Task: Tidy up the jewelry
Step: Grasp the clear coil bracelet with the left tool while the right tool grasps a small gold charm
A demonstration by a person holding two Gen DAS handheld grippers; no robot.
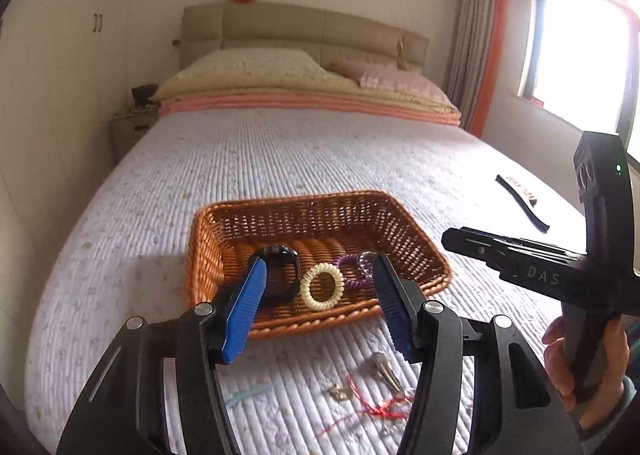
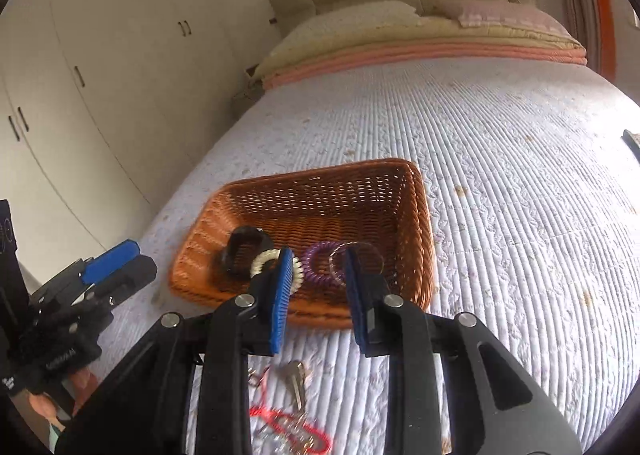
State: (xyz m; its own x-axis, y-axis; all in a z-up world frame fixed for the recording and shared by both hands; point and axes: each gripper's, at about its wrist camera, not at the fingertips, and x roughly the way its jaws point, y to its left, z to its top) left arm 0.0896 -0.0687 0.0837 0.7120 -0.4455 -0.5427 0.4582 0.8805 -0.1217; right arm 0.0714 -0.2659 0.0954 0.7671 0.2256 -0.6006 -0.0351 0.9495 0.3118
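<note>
Lay in basket (image 1: 224,255) on bed (image 1: 280,159): black band (image 1: 280,271), cream coil (image 1: 322,286), purple coil (image 1: 352,271). Red string (image 1: 376,407) and clip (image 1: 384,369) outside, nearer. Left claw (image 1: 320,315) wide, empty. Right claw (image 2: 318,295) wide, empty.

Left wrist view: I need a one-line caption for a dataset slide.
Open left gripper hovers over a wicker basket holding a cream coil hair tie and a black band.

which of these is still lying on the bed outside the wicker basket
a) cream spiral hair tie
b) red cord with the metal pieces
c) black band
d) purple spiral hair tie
b: the red cord lies on the quilt in front of the wicker basket, while the cream spiral hair tie, the purple spiral hair tie and the black band all sit inside it.
</note>
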